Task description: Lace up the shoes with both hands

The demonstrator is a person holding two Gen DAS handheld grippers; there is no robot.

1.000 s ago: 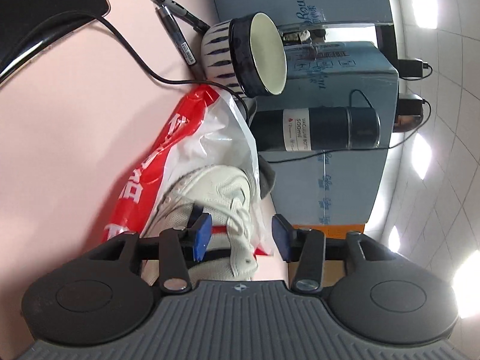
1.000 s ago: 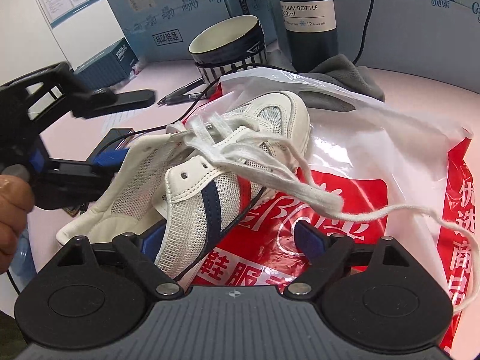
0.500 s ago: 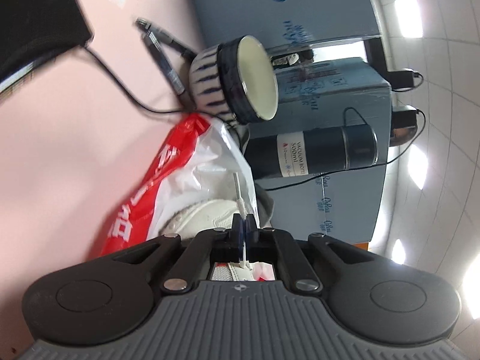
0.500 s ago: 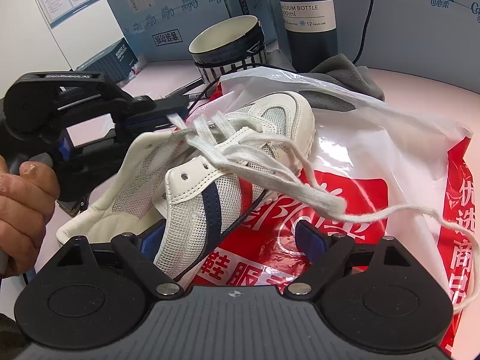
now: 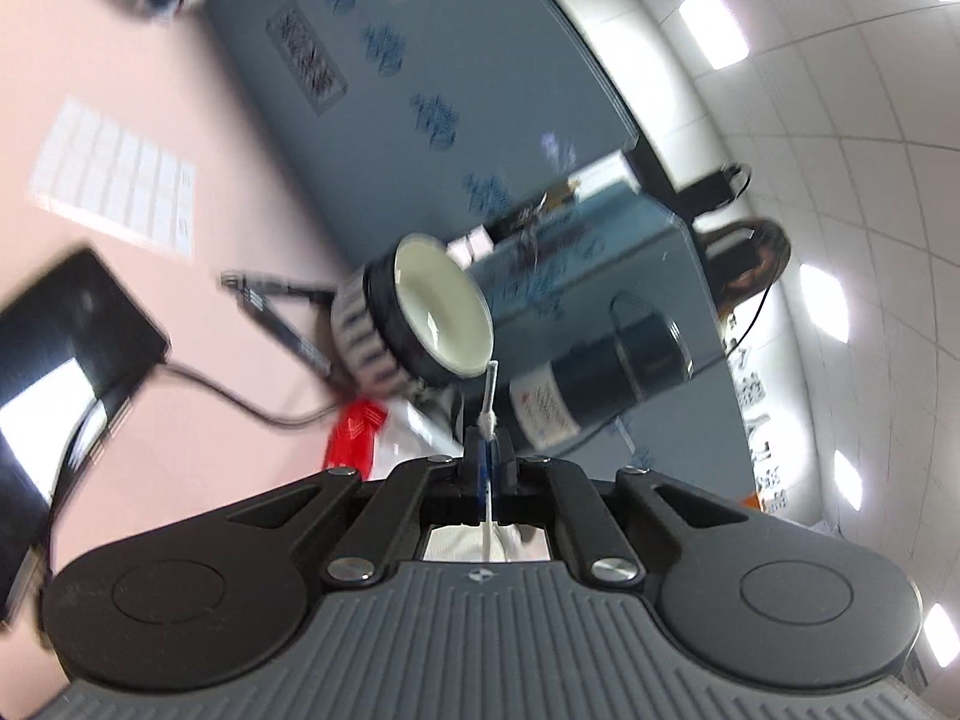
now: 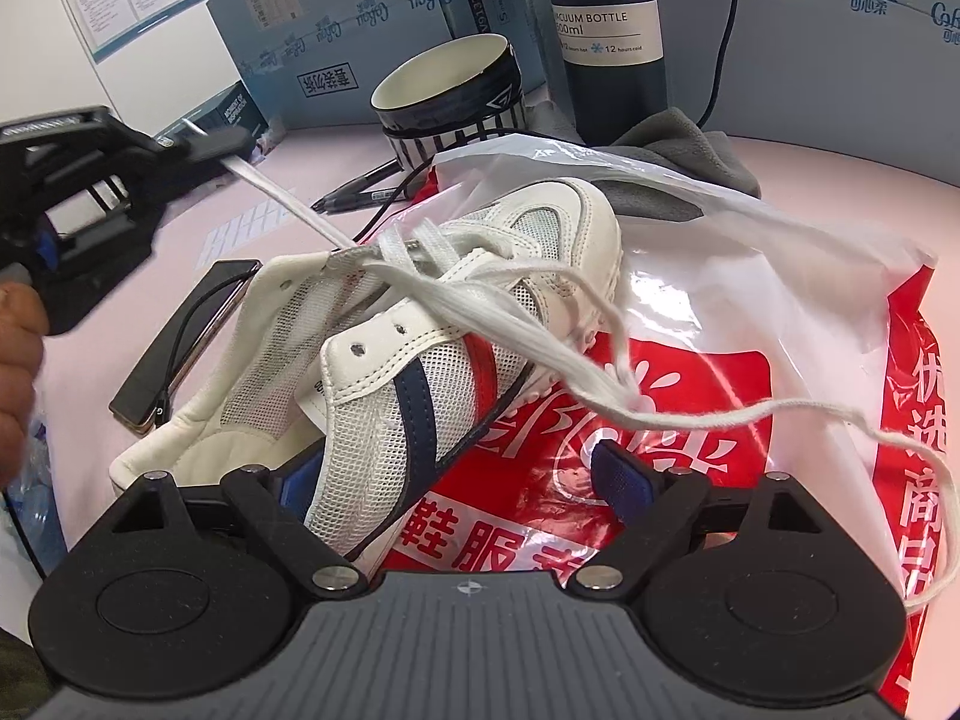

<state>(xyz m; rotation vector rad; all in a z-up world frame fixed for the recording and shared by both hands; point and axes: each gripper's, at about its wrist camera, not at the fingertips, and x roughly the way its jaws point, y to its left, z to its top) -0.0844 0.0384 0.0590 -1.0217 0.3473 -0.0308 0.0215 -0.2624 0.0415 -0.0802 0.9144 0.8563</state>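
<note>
Left tool [image 5: 487, 468], spread a second ago, now pinches the lace [image 6: 288, 195] and draws it taut, probably through an eyelet. Right tool [image 6: 462, 474] stays spread, straddling the shoe [image 6: 432, 324].

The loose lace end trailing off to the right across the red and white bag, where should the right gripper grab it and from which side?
Grip the thin lace end where it arcs clear above the bag, just past its flat, wide stretch. Bring the open right gripper forward and rightward, fingers straddling the cord crosswise. There it looks raised and narrow, away from the shoe.
</note>
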